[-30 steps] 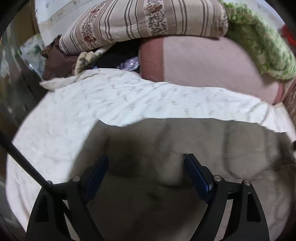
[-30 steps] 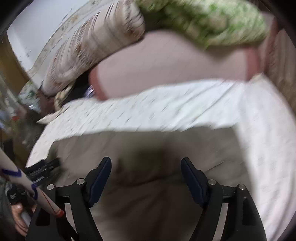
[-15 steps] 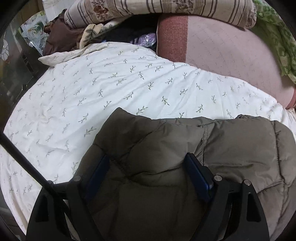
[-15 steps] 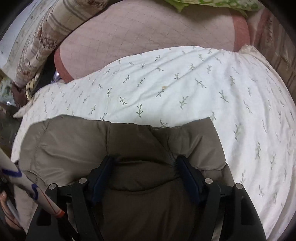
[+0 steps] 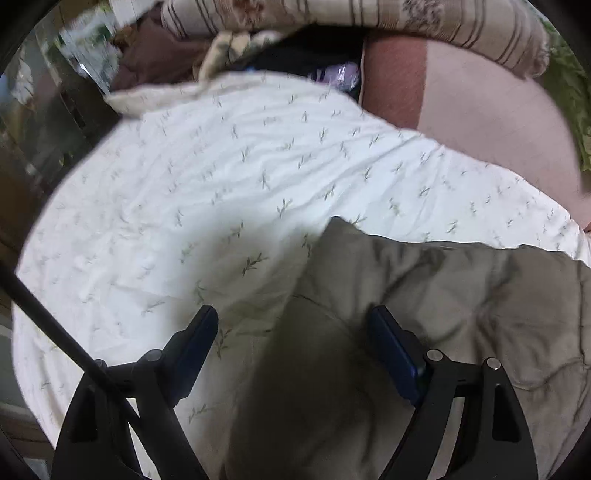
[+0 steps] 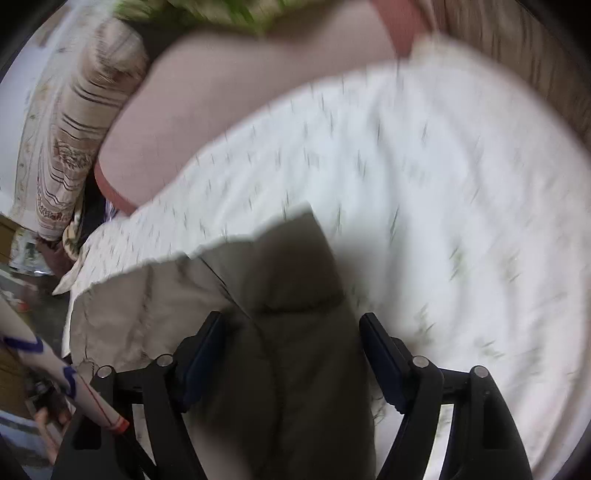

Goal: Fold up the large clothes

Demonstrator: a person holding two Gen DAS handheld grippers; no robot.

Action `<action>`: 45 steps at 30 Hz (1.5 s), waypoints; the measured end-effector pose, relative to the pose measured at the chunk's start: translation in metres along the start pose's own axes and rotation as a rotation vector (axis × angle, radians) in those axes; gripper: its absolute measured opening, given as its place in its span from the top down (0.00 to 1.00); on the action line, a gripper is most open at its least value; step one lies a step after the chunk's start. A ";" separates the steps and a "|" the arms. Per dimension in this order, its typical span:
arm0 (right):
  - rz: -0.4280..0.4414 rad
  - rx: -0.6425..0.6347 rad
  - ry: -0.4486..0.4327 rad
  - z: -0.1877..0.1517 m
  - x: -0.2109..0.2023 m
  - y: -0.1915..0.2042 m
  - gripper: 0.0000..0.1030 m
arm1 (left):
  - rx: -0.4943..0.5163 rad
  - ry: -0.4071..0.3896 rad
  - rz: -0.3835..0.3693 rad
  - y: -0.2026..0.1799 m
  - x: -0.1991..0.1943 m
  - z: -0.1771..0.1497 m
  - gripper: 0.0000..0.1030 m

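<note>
An olive-brown quilted jacket [image 5: 443,302] lies on a white bedsheet with a small leaf print [image 5: 221,177]. In the left wrist view it fills the lower right, and my left gripper [image 5: 295,328] is open above its left edge, the left finger over sheet, the right finger over jacket. In the right wrist view the jacket [image 6: 280,302] lies at lower centre and left. My right gripper [image 6: 291,332] is open and straddles the jacket's right part. Neither gripper grips cloth.
A pink quilt [image 5: 480,103] and a striped patterned pillow [image 5: 369,14] are piled at the bed's far side, with green bedding [image 6: 207,11] on top. Dark clutter and furniture [image 5: 55,110] stand beyond the bed's left edge. A white stick with blue marks [image 6: 55,373] crosses lower left.
Both grippers have swung apart over the jacket: the left view shifted left onto bare sheet, the right view shifted right. Both stay open. The views are blurred by motion.
</note>
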State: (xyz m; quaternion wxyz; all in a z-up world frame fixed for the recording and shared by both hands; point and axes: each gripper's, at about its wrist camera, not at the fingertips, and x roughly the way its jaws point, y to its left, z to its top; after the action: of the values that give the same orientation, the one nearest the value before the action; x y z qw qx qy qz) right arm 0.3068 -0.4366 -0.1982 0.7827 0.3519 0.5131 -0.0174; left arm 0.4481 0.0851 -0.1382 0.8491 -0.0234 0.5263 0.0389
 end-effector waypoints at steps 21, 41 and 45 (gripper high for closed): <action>-0.221 -0.146 -0.068 -0.009 0.006 0.028 0.80 | -0.011 -0.023 0.025 -0.012 0.014 -0.015 0.72; -0.111 -0.115 -0.146 -0.133 -0.084 0.016 0.25 | -0.009 -0.182 0.006 -0.008 -0.092 -0.136 0.29; -0.135 -0.112 -0.104 -0.134 -0.068 0.011 0.31 | 0.012 -0.173 0.073 -0.012 -0.074 -0.139 0.27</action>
State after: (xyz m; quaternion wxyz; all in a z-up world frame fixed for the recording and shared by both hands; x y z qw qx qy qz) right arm 0.1732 -0.3752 -0.1671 0.8237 0.2710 0.4946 -0.0596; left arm 0.2923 0.0584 -0.1343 0.8894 0.0043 0.4518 0.0687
